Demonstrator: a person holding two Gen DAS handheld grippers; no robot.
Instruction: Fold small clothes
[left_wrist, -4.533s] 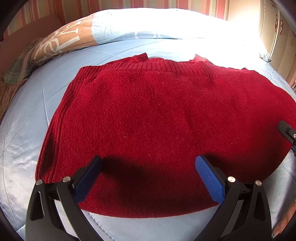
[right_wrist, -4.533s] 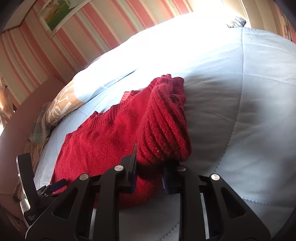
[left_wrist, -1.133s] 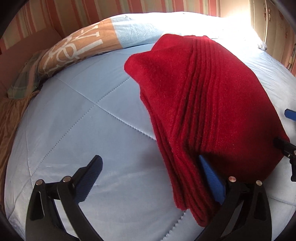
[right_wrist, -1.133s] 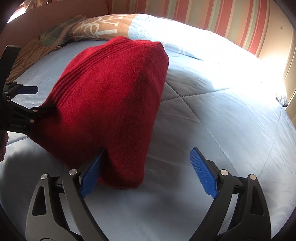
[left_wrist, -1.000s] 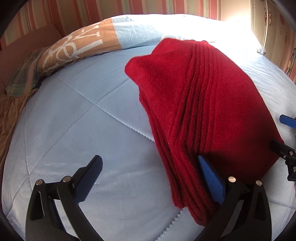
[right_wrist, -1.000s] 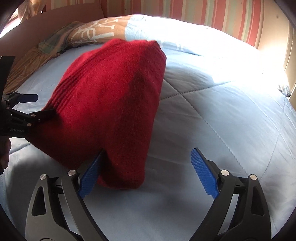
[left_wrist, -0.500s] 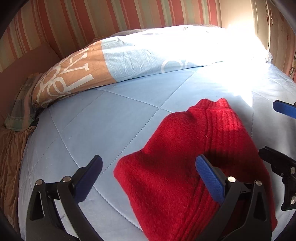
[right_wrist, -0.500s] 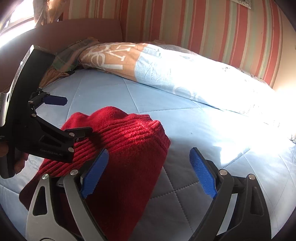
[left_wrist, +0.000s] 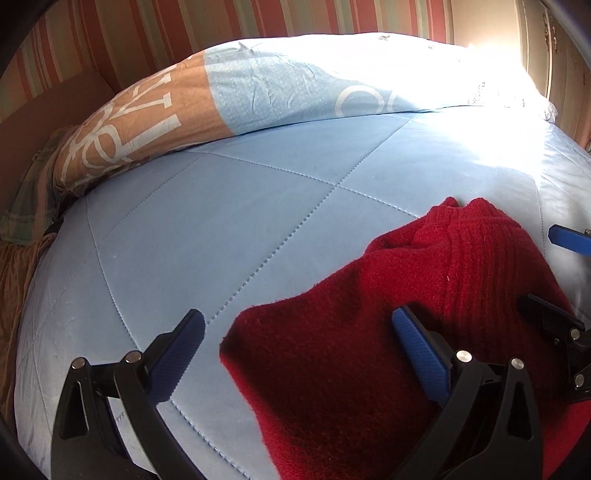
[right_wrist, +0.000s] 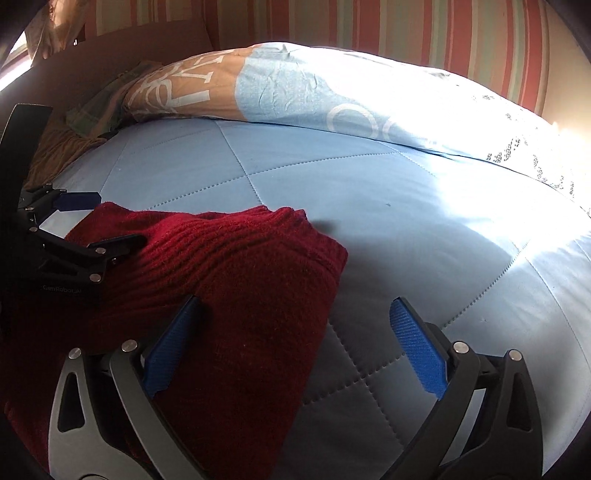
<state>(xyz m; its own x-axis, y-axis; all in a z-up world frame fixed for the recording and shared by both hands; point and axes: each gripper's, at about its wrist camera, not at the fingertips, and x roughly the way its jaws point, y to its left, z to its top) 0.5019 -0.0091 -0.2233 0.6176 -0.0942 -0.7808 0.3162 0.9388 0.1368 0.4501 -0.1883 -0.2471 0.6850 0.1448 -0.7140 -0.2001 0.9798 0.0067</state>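
Both grippers are hovering with their blue-padded fingers spread wide, gripping nothing. The left gripper (left_wrist: 295, 343) is sitting above the near left corner of the folded dark red knitted sweater (left_wrist: 424, 314), its right finger over the wool and its left finger over the pale blue quilted bedspread (left_wrist: 221, 206). The right gripper (right_wrist: 295, 339) is straddling the sweater's right edge, its left finger over the knit and its right finger over bare quilt. The sweater is lying in a thick folded bundle on the bedspread. Beyond it, a long tan and light blue printed pillow (right_wrist: 280, 92) is lying against the striped wall (right_wrist: 406, 26).
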